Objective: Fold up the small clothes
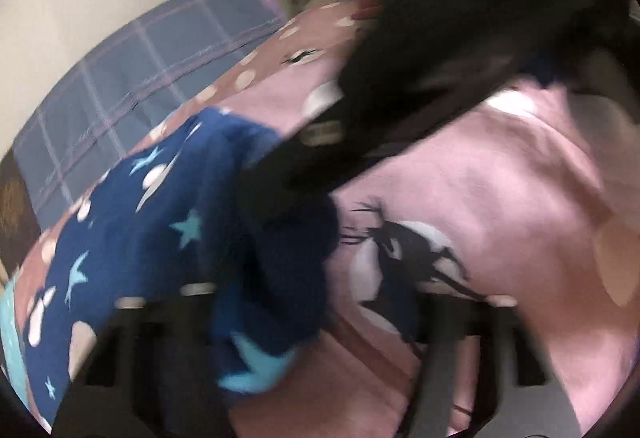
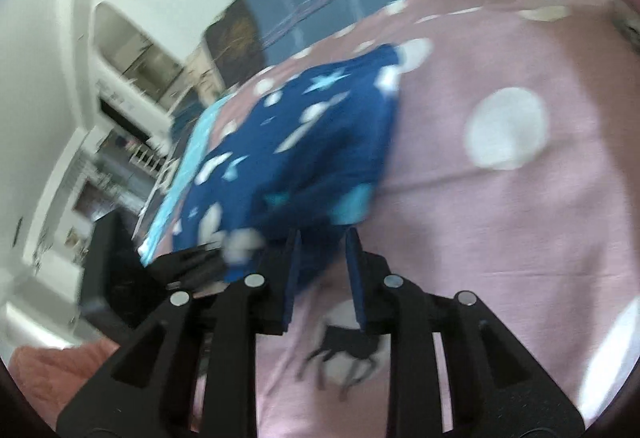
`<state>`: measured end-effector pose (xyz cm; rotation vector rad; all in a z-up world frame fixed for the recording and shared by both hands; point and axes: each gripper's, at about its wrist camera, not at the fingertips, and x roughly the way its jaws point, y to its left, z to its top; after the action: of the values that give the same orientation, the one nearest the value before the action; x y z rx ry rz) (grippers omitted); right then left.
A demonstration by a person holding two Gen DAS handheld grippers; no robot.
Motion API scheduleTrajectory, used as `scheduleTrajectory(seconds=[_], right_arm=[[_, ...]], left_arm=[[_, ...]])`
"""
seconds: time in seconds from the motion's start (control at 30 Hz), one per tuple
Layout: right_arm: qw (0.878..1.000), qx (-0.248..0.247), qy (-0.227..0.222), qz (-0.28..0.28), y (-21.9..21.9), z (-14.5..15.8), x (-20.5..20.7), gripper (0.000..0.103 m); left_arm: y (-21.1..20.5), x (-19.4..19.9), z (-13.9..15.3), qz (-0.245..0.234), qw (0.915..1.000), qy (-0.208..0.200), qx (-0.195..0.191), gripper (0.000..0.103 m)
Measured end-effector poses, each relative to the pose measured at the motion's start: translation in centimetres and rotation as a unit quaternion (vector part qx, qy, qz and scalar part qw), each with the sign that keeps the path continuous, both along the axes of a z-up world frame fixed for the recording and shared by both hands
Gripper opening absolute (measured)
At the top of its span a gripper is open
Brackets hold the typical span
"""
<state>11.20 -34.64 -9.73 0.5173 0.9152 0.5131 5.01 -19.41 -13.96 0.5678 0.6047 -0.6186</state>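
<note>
A bed (image 2: 500, 206) covered by a pink spotted sheet with dark horse prints is seen ahead of both tools. A blue checked pillow (image 1: 132, 78) lies at its far side. A navy star-printed garment (image 2: 304, 142) is spread on the sheet, directly ahead of the right tool (image 2: 322, 238). The right tool's jaws are seen slightly parted, with the garment's near edge bunched between them; a firm grip cannot be confirmed. In the left view the right tool (image 1: 304, 174) is seen pressed into the garment (image 1: 168, 238). The left tool (image 1: 312, 294) is blurred; its opening cannot be told.
</note>
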Motion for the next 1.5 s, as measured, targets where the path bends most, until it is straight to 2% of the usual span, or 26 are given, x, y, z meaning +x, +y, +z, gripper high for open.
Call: scheduleTrajectory(seconds=[0.03, 0.1, 0.13, 0.2, 0.3, 0.4, 0.43, 0.47, 0.57, 0.67, 0.77, 0.83, 0.93, 1.03, 1.13, 1.23, 1.27, 1.33, 1.4, 1.5], right_arm=[[1.0, -0.003, 0.009, -0.004, -0.1, -0.4, 0.4, 0.025], [1.0, -0.009, 0.023, -0.005, 0.4, -1.2, 1.5, 0.026], [1.0, -0.01, 0.029, -0.003, 0.8, -1.5, 2.3, 0.032], [0.999, -0.012, 0.037, 0.001, 1.3, -2.0, 3.7, 0.047], [0.998, -0.022, 0.05, -0.004, 2.1, -2.9, 6.7, 0.05], [0.998, -0.002, 0.064, 0.001, 2.6, -3.8, 10.1, 0.057], [0.998, 0.0, 0.06, -0.003, 2.8, -3.9, 11.1, 0.062], [0.998, 0.005, 0.056, -0.004, 3.1, -3.9, 11.9, 0.063], [0.998, 0.022, 0.059, -0.002, 4.1, -4.3, 13.4, 0.063], [0.998, 0.021, 0.06, -0.005, 4.0, -4.3, 13.0, 0.064], [0.998, 0.017, 0.065, -0.003, 1.8, -4.0, 11.8, 0.064], [0.997, 0.032, 0.069, 0.0, 0.5, -4.1, 11.1, 0.062], [0.997, 0.03, 0.073, 0.0, 0.0, -4.4, 10.7, 0.062], [0.997, 0.036, 0.062, 0.021, 0.1, -3.3, 9.9, 0.063], [0.998, 0.02, 0.052, 0.042, -0.8, -2.5, 9.4, 0.063], [0.998, 0.043, 0.05, -0.004, -3.5, -2.3, 9.4, 0.062], [0.996, 0.07, 0.052, -0.021, -4.6, -2.6, 9.7, 0.06], [0.995, 0.07, 0.064, -0.039, -4.8, -3.2, 10.4, 0.049], [0.995, 0.053, 0.077, -0.041, -3.4, -3.9, 11.7, 0.047], [0.994, 0.061, 0.088, -0.01, -0.6, -4.6, 13.8, 0.046]], left_arm=[[0.2, 0.5, -0.1, 0.006, 0.9999, 0.009, -0.001, 0.019], [1.1, 1.6, 0.6, 0.016, 0.9981, 0.045, -0.04, 0.015], [1.6, 1.7, 1.0, 0.023, 0.9972, 0.049, -0.052, 0.014], [2.6, 1.7, 1.5, 0.036, 0.9959, 0.047, -0.068, 0.014], [3.6, 1.5, 1.8, 0.05, 0.994, 0.049, -0.084, 0.014], [3.3, 1.4, 1.9, 0.054, 0.9933, 0.05, -0.089, 0.014], [3.3, 1.4, 2.0, 0.057, 0.9929, 0.05, -0.092, 0.014], [3.2, 1.8, 1.8, 0.058, 0.9927, 0.049, -0.093, 0.014], [3.2, 1.6, 1.9, 0.058, 0.992, 0.05, -0.1, 0.014], [3.5, 1.2, 1.9, 0.053, 0.9924, 0.048, -0.1, 0.013], [3.3, 1.1, 1.8, 0.051, 0.9927, 0.043, -0.1, 0.013], [3.4, 1.3, 1.8, 0.054, 0.9922, 0.043, -0.104, 0.013], [3.7, 1.4, 1.7, 0.054, 0.9905, 0.056, -0.114, 0.013], [3.6, 1.3, 1.5, 0.046, 0.9907, 0.058, -0.114, 0.013], [2.9, 1.1, 1.0, 0.032, 0.9915, 0.061, -0.111, 0.013], [2.2, 0.9, 0.8, 0.029, 0.9932, 0.052, -0.1, 0.013], [2.5, 1.0, 0.9, 0.032, 0.9927, 0.051, -0.104, 0.013], [3.2, 1.3, 1.1, 0.042, 0.991, 0.054, -0.115, 0.013], [4.0, 1.7, 1.4, 0.048, 0.9889, 0.063, -0.126, 0.013], [4.2, 1.8, 1.2, 0.047, 0.9882, 0.068, -0.13, 0.013]])
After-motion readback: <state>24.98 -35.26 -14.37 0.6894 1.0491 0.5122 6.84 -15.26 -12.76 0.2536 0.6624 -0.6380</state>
